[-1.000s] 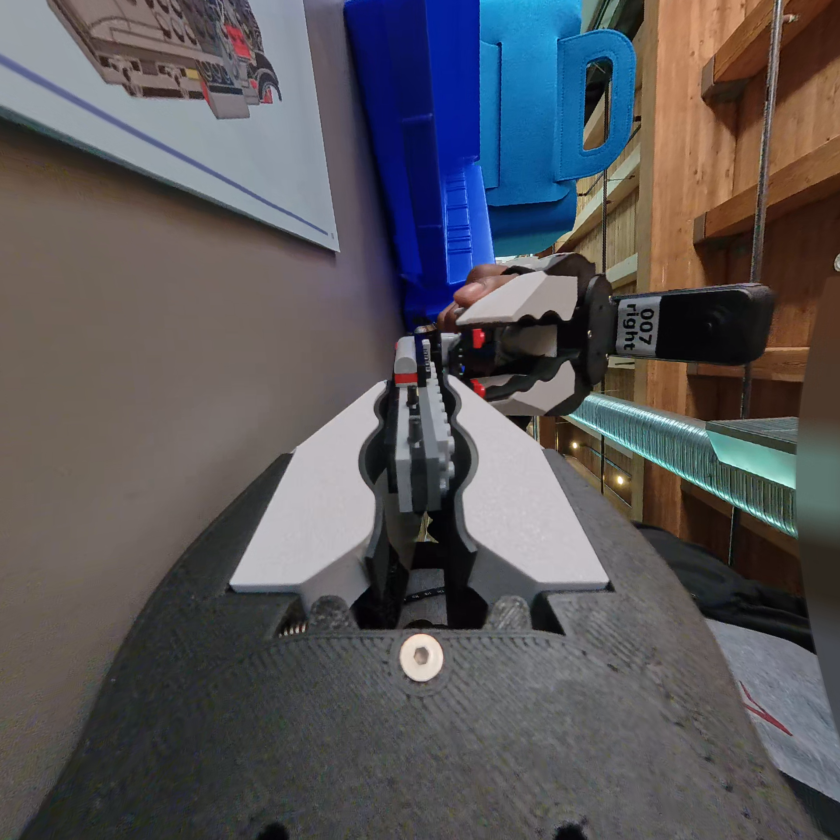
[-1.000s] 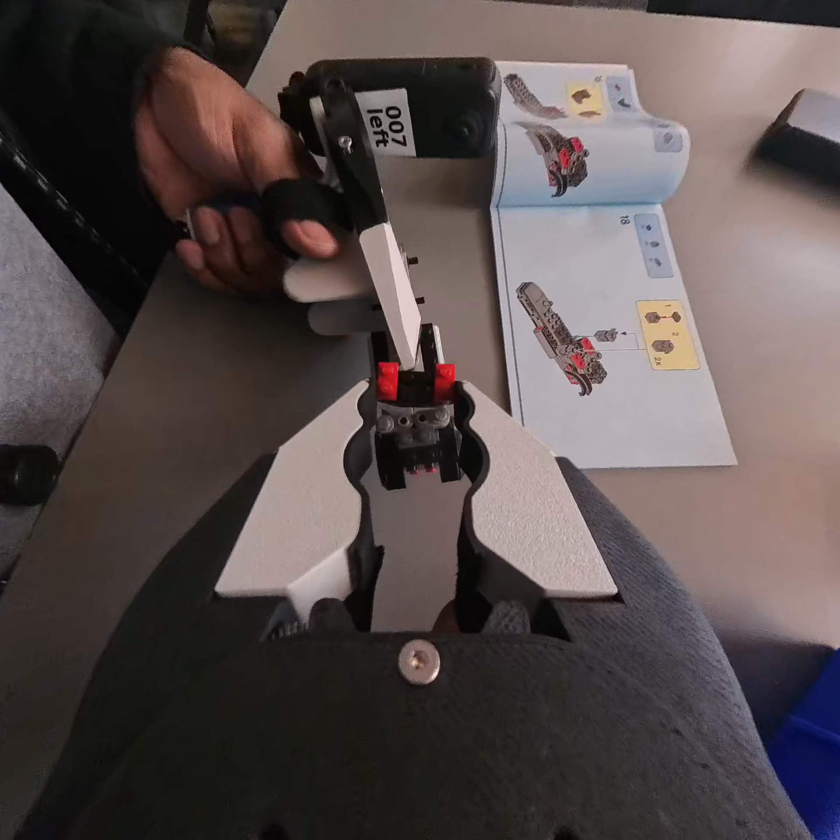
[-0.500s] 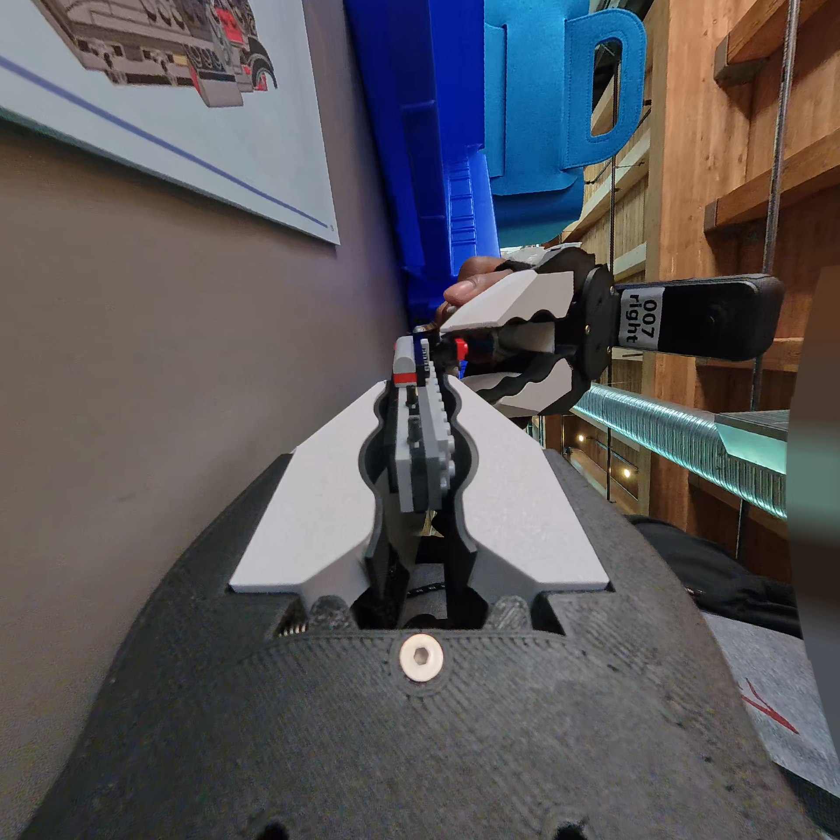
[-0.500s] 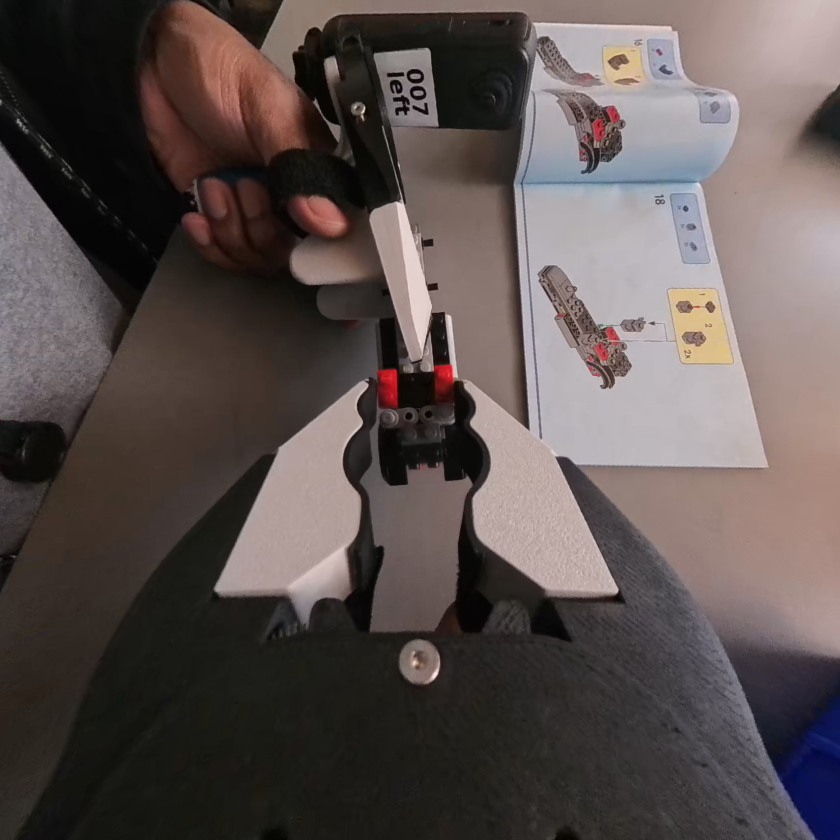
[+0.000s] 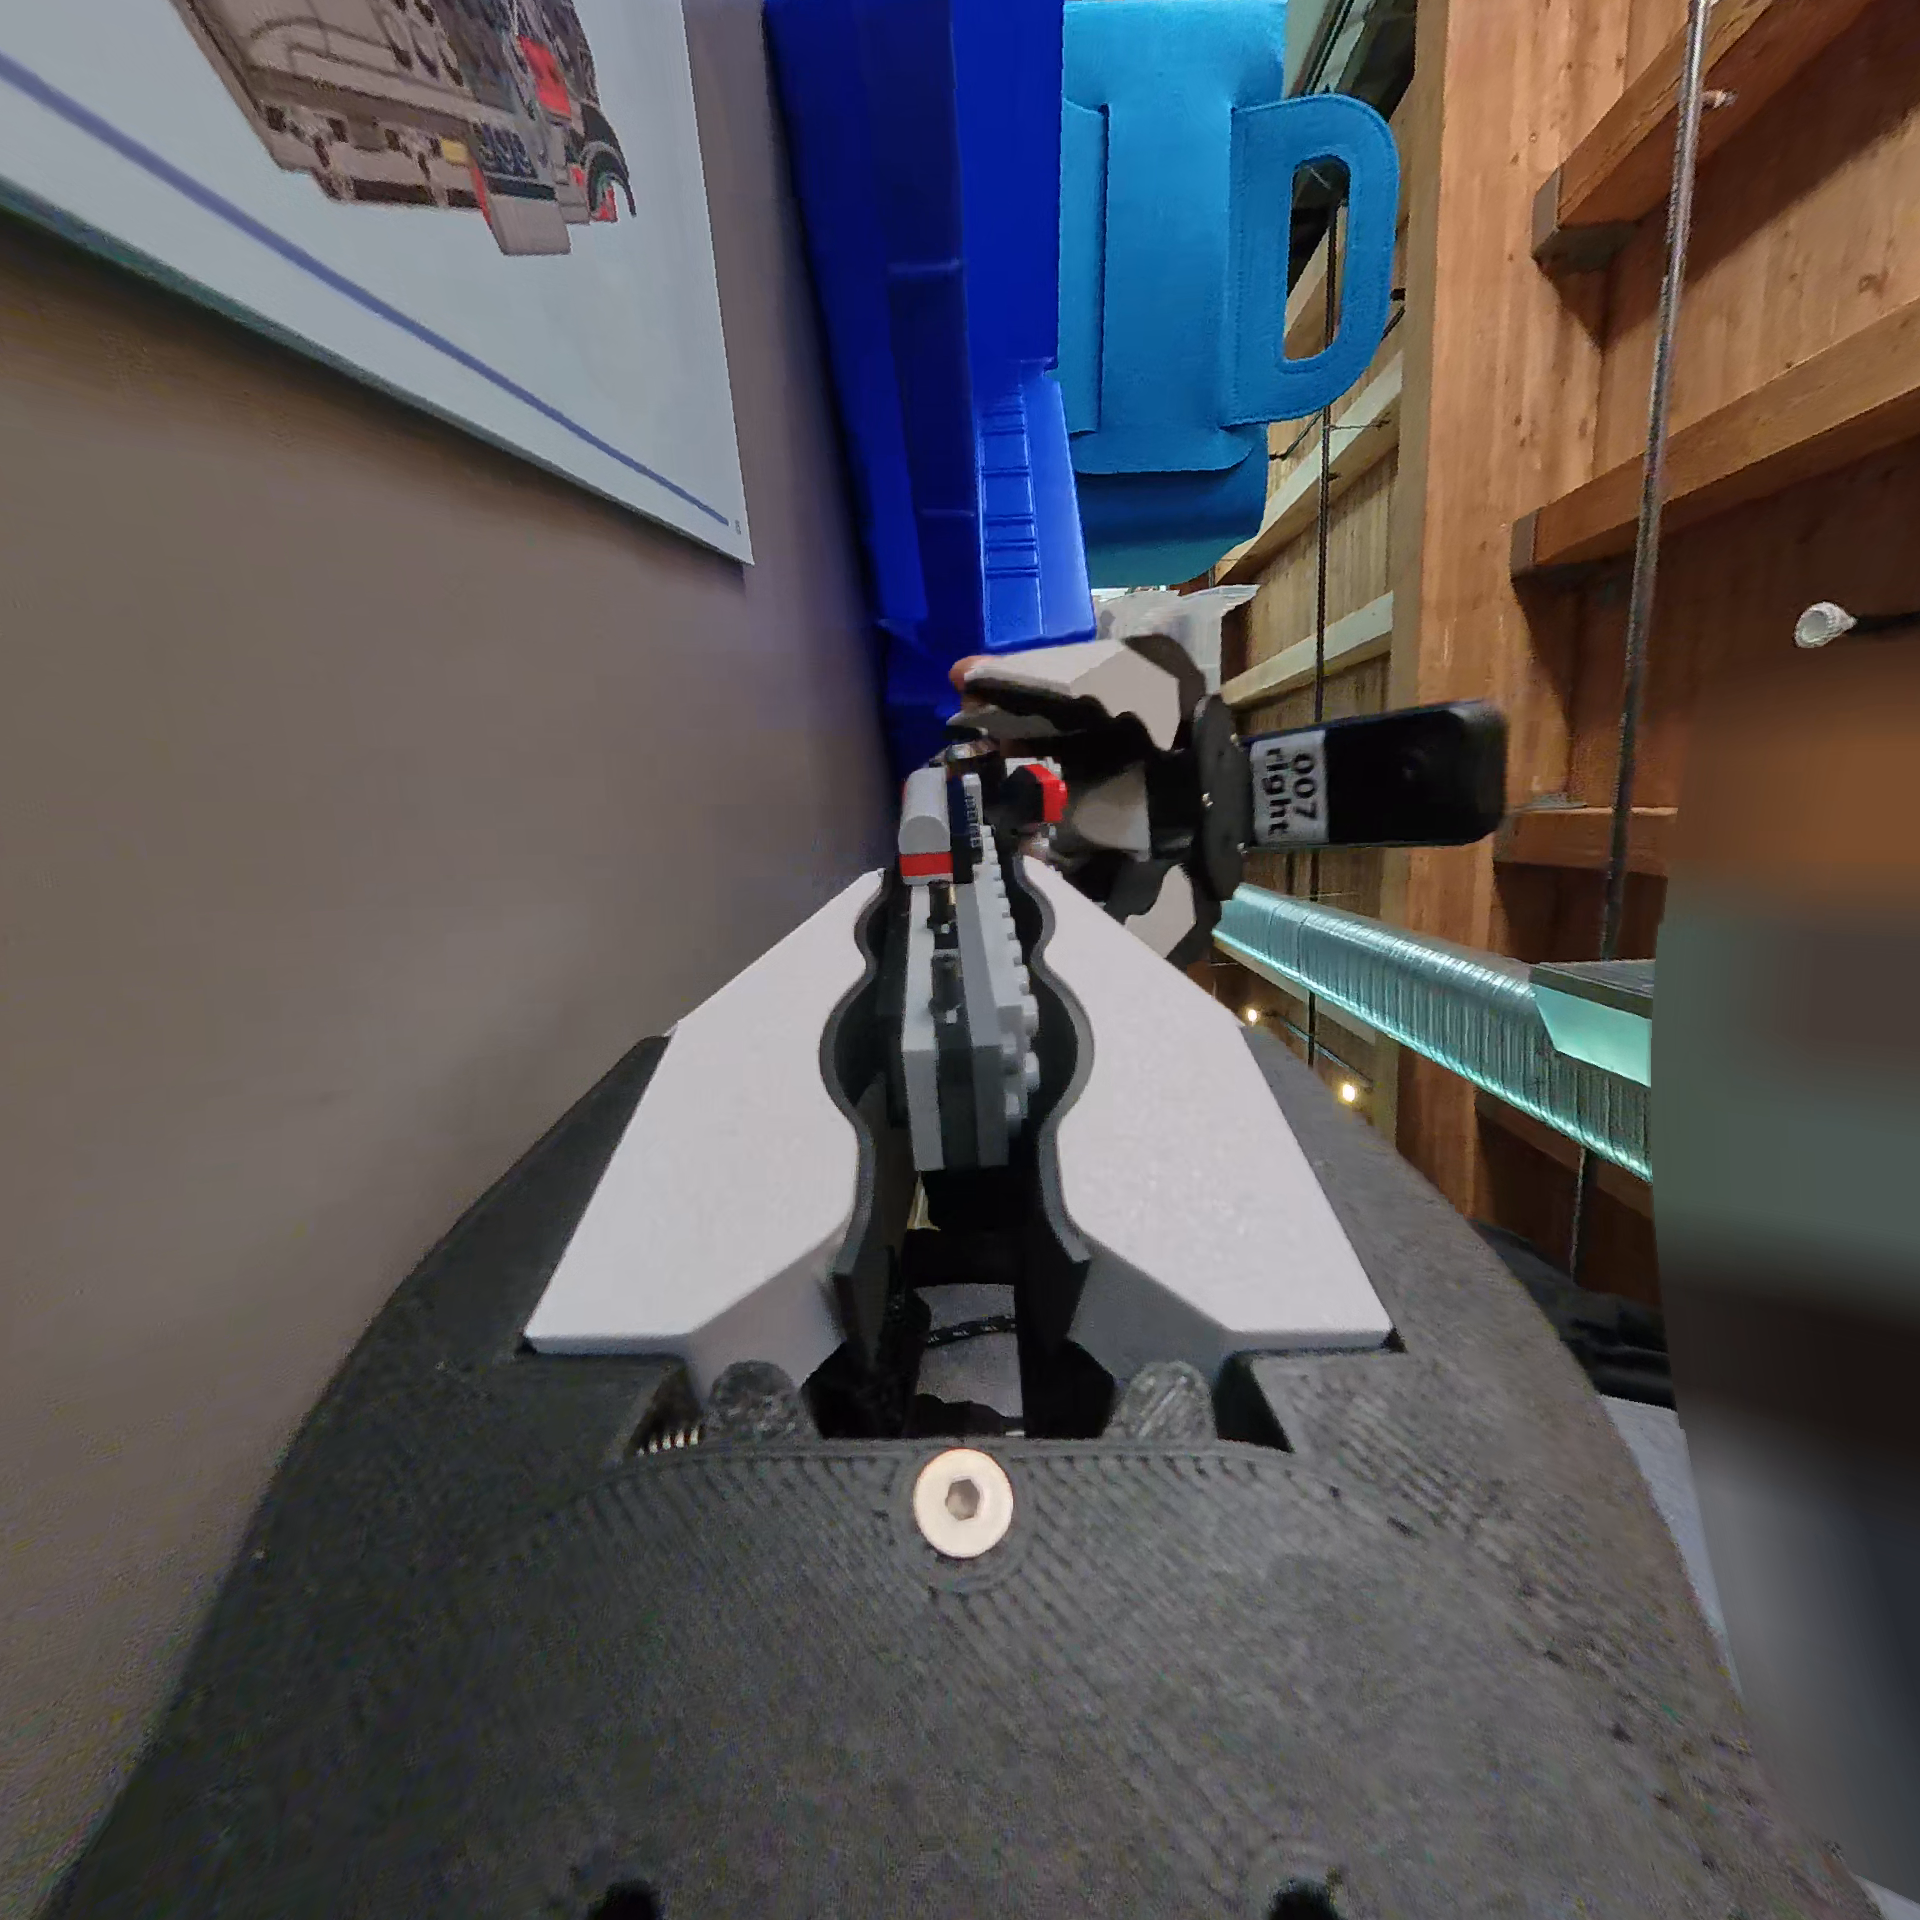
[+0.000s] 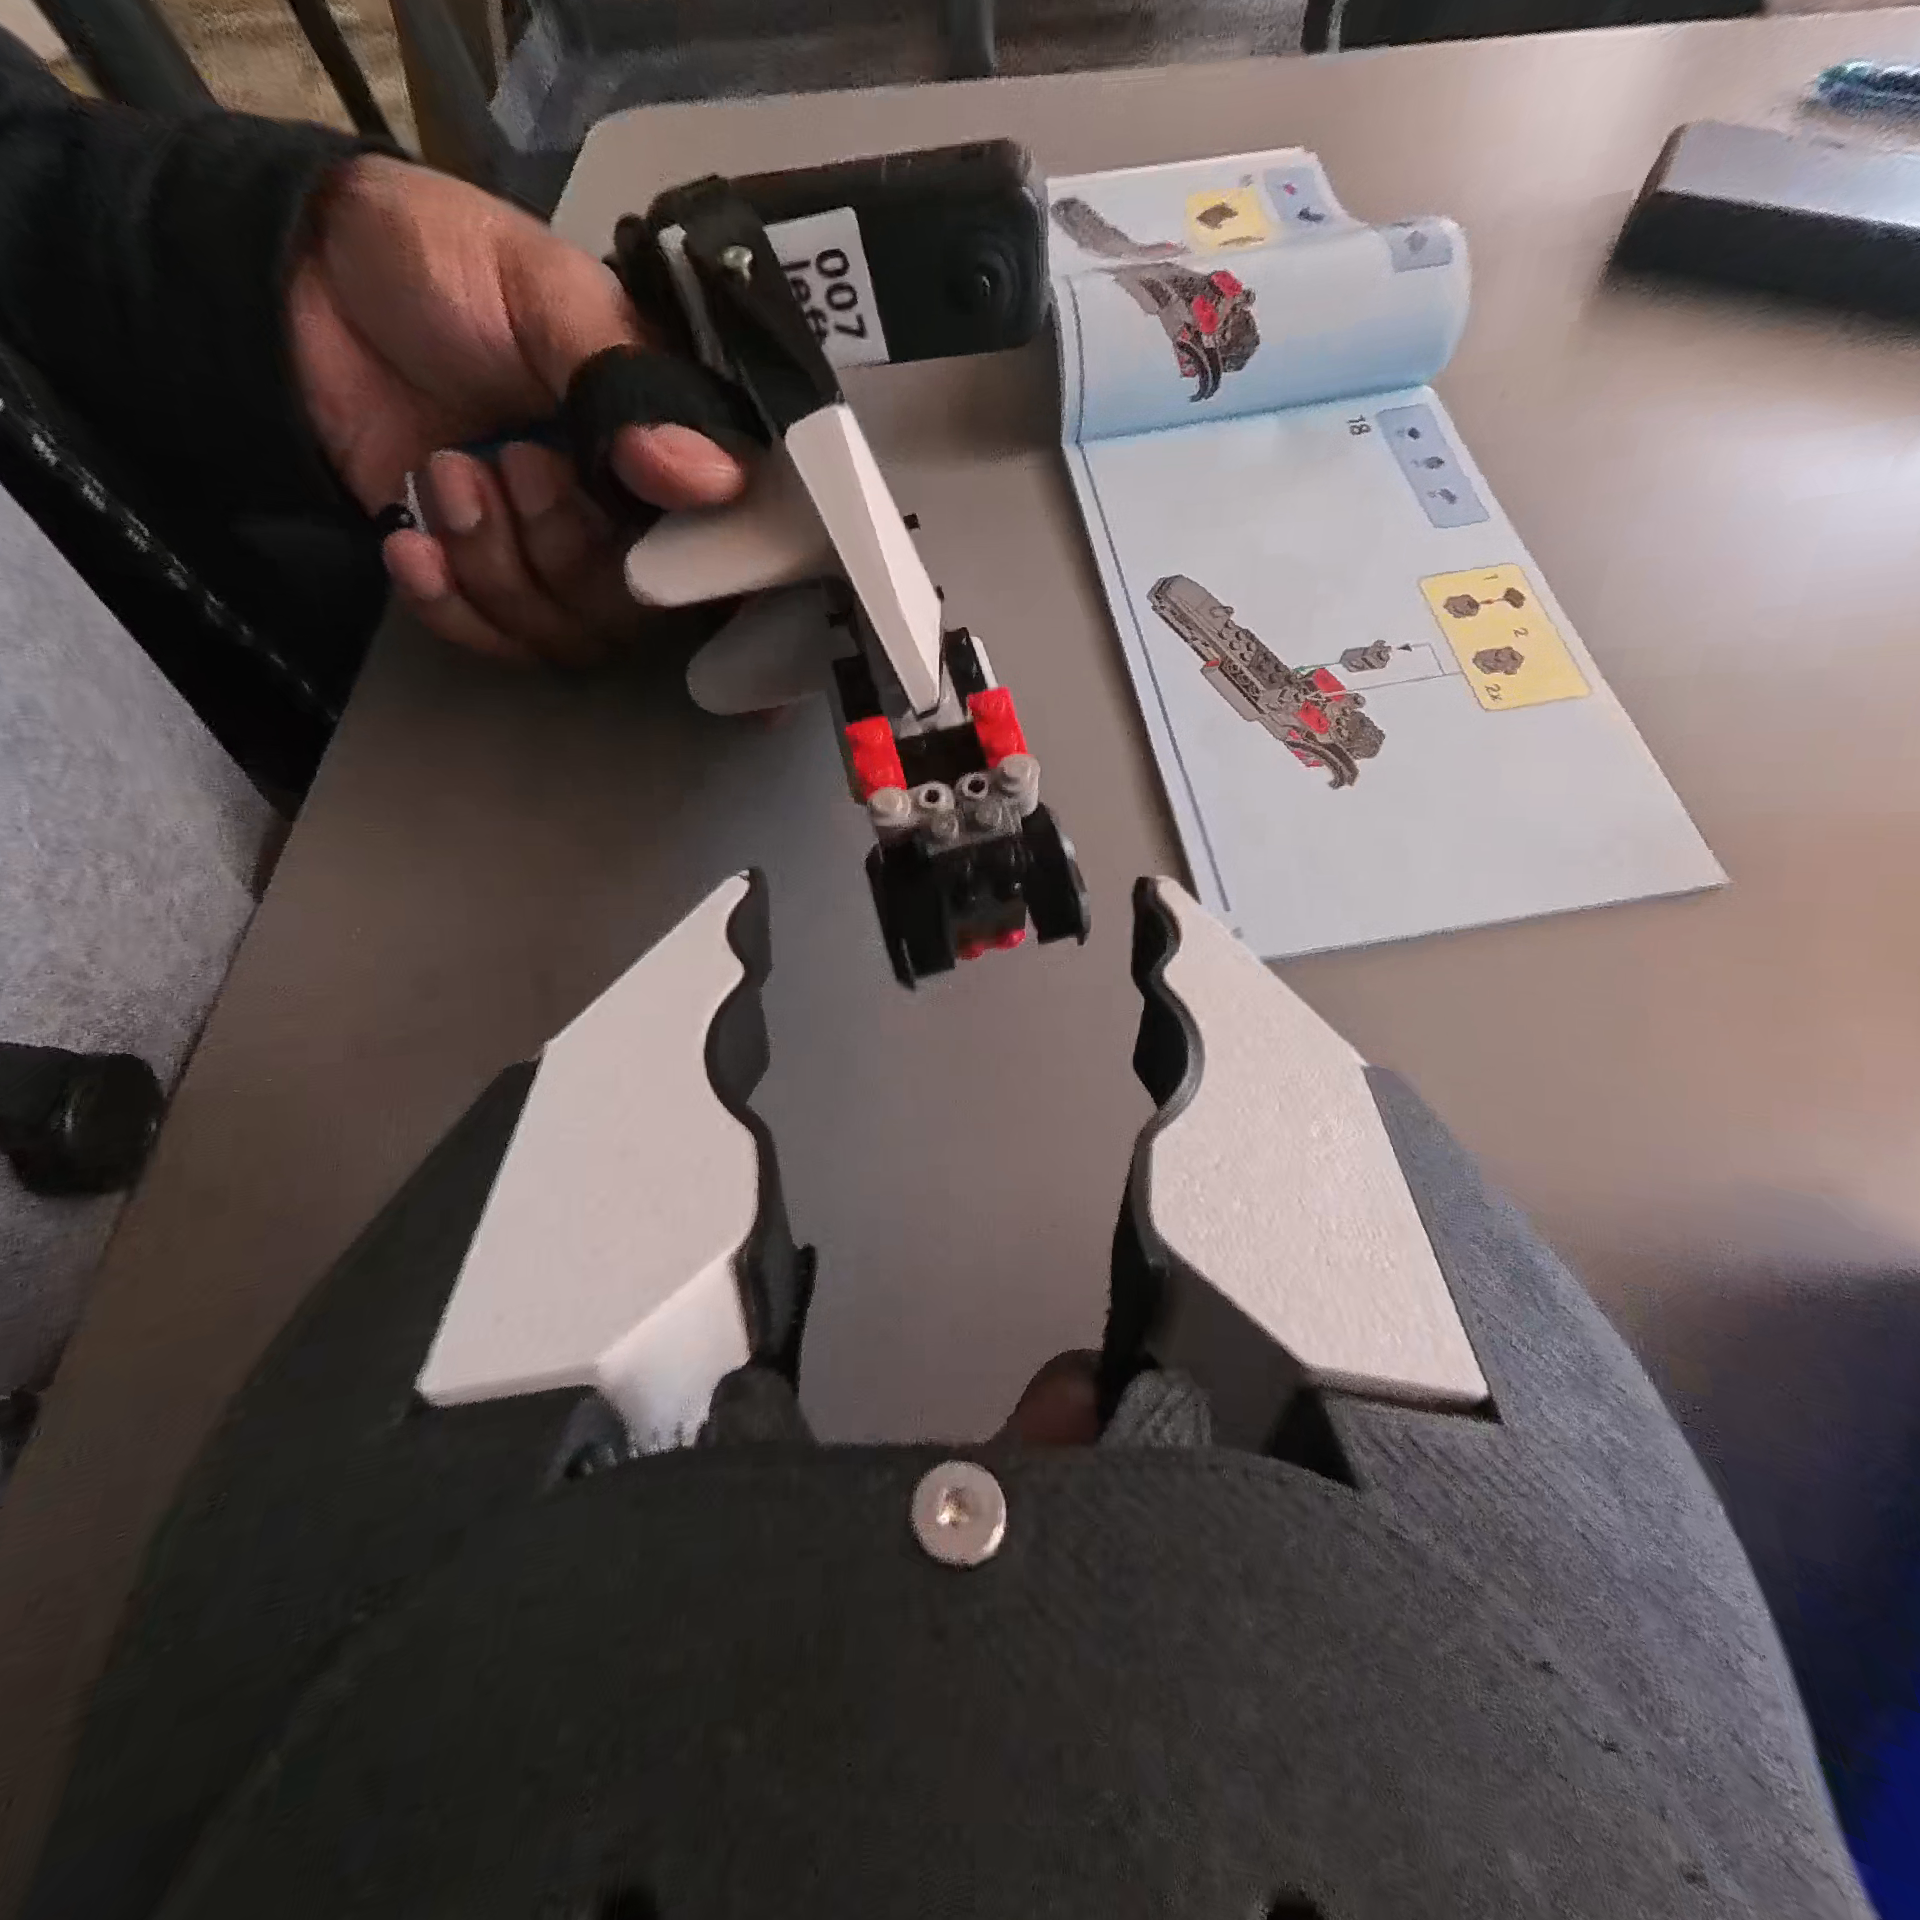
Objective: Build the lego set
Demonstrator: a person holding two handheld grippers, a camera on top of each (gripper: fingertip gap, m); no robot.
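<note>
Your left gripper clamps the lego model, while your right gripper stands spread, empty, just short of it.

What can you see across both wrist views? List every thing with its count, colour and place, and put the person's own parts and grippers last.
Lego model: one, black, grey and red, held above the table.
Instruction booklet: one, pale blue, open on the table right of the model.
Table: one, grey-brown, under everything.
Dark flat box: one, far right corner of the table.
Blue bin: one, deep blue, at the table's edge in the left wrist view.
Felt bag: one, light blue, beside the bin.
Wooden shelving: brown, behind.
Ribbed duct: one, teal-lit.
Hand: one, gripping the left tool.
Left gripper: shut on the model.
Right gripper: open, near the model's end.
</note>
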